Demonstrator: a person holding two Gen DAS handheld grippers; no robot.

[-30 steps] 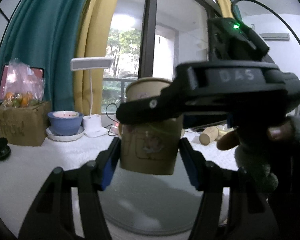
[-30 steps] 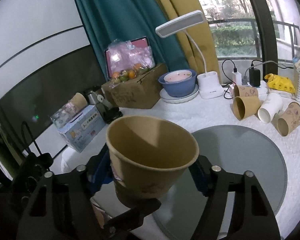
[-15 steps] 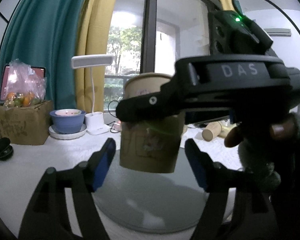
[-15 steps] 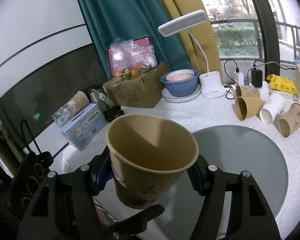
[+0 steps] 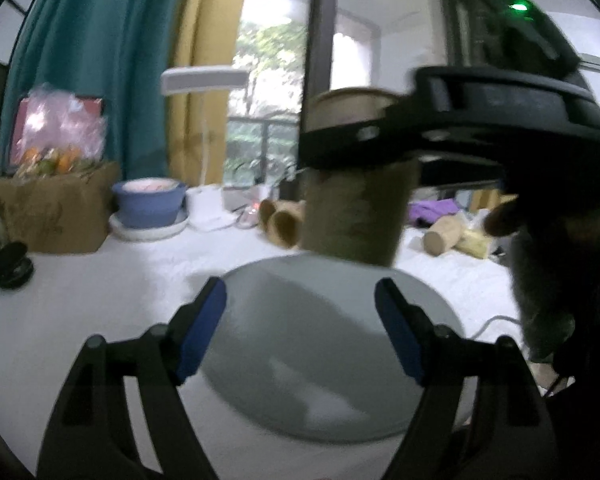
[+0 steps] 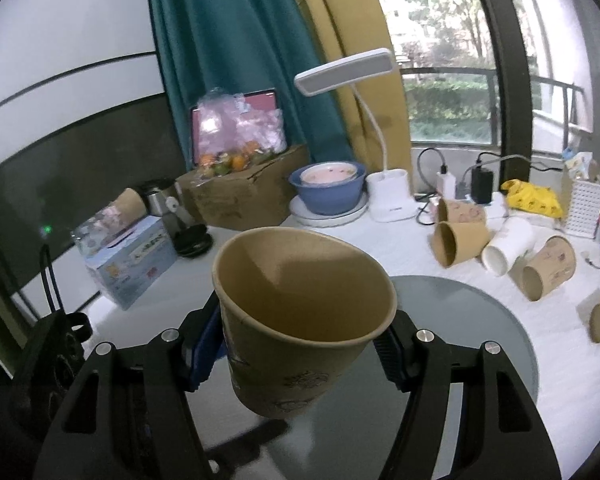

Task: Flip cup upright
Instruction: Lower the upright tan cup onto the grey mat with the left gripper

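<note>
A white-covered bench [image 6: 572, 364] carries a round grey mat [image 6: 480, 320]. Behind it stand teal and yellow curtains, a window, a white desk lamp [image 6: 380, 120], a blue bowl [image 6: 326, 192], a cardboard box [image 6: 240, 196] of fruit, and several paper cups lying on their sides [image 6: 460, 240].

The right tongs [image 6: 300, 344] grip the brown paper cup [image 6: 300, 312] by its sides, mouth up and tilted, above the mat. The left tongs [image 5: 300, 328] are spread wide and hold nothing; the cup [image 5: 352, 216] hangs beyond their tips, apart from them.
</note>
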